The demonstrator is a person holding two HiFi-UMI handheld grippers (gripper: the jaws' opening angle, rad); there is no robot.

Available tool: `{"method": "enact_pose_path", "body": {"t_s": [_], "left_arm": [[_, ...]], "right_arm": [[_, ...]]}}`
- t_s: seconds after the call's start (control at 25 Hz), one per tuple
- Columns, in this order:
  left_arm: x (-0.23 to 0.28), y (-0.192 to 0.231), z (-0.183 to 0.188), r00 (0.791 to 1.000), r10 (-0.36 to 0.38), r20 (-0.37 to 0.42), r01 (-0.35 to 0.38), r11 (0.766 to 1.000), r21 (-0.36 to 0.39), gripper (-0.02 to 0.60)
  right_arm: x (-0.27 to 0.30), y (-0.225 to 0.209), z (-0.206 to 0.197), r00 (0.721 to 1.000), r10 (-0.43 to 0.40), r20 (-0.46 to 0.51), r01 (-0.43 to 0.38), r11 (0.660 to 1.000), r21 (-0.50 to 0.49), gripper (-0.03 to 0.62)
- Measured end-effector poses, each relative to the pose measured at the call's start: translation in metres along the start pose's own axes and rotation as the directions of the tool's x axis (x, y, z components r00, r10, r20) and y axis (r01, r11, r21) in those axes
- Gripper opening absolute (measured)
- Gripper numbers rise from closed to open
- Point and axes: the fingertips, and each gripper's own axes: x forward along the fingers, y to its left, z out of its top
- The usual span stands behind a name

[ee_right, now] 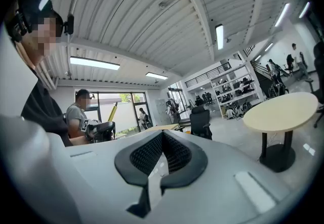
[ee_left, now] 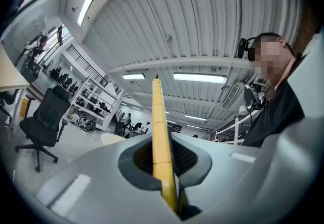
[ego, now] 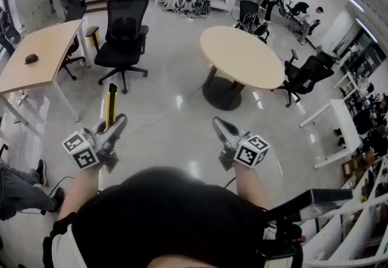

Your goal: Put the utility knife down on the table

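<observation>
Left hand-held gripper (ego: 118, 122) clamps utility knife (ego: 111, 106) upright over open floor (ego: 176, 79).

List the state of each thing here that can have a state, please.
Knife: clamped in the left tongs, sticking up past them, not on any table.
Left tongs: shut on the knife.
Right tongs: shut, nothing between them.
Round table: upright, bare top.
</observation>
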Motion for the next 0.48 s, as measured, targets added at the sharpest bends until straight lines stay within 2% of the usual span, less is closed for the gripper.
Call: {"method": "enact_pose_path", "body": {"t_s": [0.16, 0.48], "left_arm": [[0.003, 0.004, 0.0, 1.0, -0.006, 0.001, 0.006, 1.0, -0.01, 0.009], [0.043, -0.011, -0.012, 0.999, -0.048, -0.01, 0.048, 0.999, -0.024, 0.009]], "right_arm": [[0.0, -0.008, 0.002, 0.999, -0.015, 0.029, 0.013, 0.999, 0.048, 0.014], [-0.03, -0.03, 0.01, 0.999, -0.03, 0.039, 0.028, 0.999, 0.041, 0.014]]}}
